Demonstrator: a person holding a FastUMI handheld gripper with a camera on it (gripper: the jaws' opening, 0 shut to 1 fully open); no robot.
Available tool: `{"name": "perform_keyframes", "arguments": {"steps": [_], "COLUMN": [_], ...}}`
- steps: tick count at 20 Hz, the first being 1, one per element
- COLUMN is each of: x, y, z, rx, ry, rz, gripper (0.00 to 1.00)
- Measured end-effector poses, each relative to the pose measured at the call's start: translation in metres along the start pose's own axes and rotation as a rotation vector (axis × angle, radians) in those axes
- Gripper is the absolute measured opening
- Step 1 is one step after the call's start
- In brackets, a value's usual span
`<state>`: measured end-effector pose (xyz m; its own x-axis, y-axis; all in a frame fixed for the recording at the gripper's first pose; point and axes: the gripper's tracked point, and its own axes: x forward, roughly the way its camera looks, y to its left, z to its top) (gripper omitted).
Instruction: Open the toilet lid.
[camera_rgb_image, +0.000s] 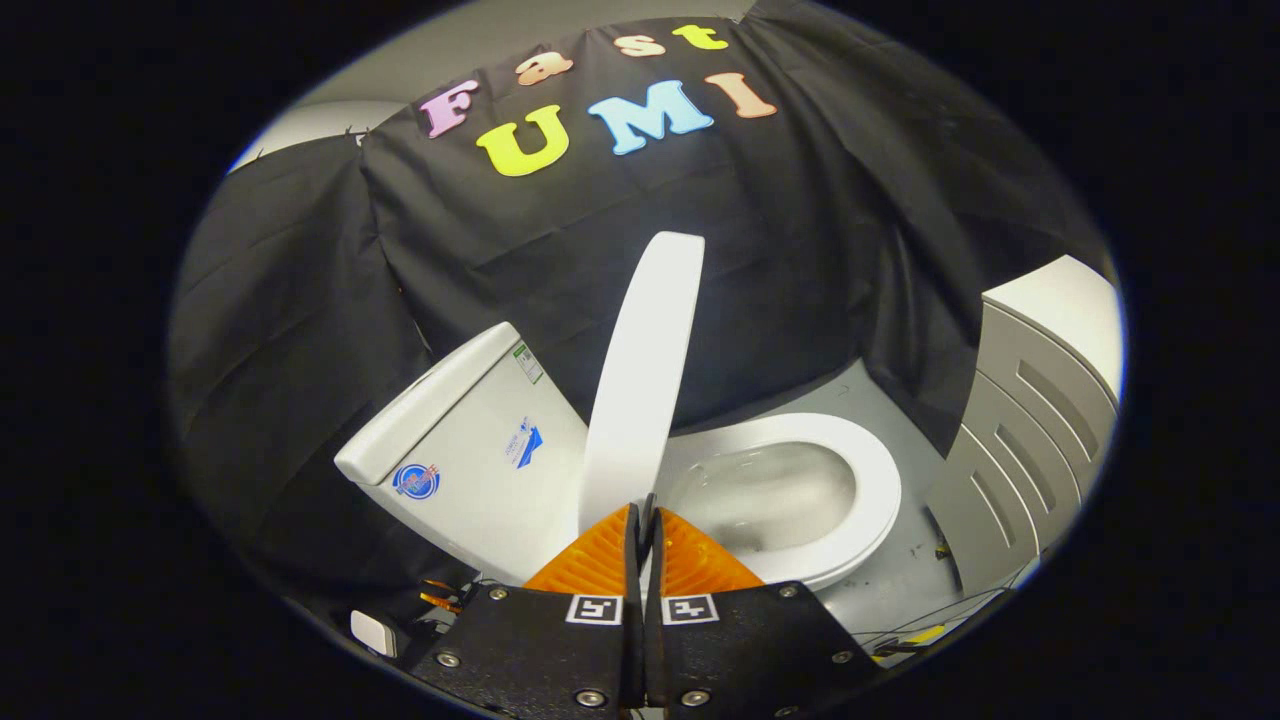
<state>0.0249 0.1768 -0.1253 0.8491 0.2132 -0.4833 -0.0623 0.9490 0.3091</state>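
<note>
gripper (641, 520) low in front, fingers pressed together, tips meeting with barely a slit between, nothing visibly caught in them. tips sitting right at the lower edge of the toilet lid (645, 370); contact with the lid hard to judge from this angle

toilet lid raised, standing nearly upright, seen edge-on and rising straight ahead of the fingertips, top end against the black cloth wall (780, 260). lid tilted slightly away from the tank, not resting on it, a gap visible between the two

tank (470, 440) beside the lid on one side, white, capped with its own flat cover, a round sticker low on the face and two smaller labels higher up

seat (870, 500) on the other side of the lid, lying flat on the bowl, white ring fully exposed. bowl (770, 495) open to view inside the ring, greyish and shaded

pale grey floor (900, 580) around the base of the toilet, a few small dark specks on it. light grey cabinet (1040, 420) with slotted recesses standing past the seat, well apart from the toilet. small white box (373, 632) low down near the gripper body on the tank side, thin wires and something yellow trailing on the floor at the opposite side
</note>
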Motion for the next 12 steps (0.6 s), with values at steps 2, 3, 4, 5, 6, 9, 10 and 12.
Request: {"name": "perform_keyframes", "arguments": {"steps": [2,3,4,5,6,9,10,12], "x": [0.001,0.001,0.001,0.002,0.002,0.003,0.004,0.006], "y": [0.014,0.021,0.028,0.034,0.040,0.058,0.064,0.076], "z": [0.003,0.005,0.006,0.007,0.008,0.009,0.009,0.010], "rx": [-0.025,-0.038,-0.051,-0.063,-0.071,-0.083,-0.087,-0.103], "ry": [-0.010,-0.016,-0.021,-0.027,-0.031,-0.035,-0.038,-0.044], "rz": [0.014,0.022,0.027,0.035,0.042,0.064,0.071,0.085], "gripper": [0.00,0.00,0.00,0.00,0.00,0.00,0.00,0.00]}}
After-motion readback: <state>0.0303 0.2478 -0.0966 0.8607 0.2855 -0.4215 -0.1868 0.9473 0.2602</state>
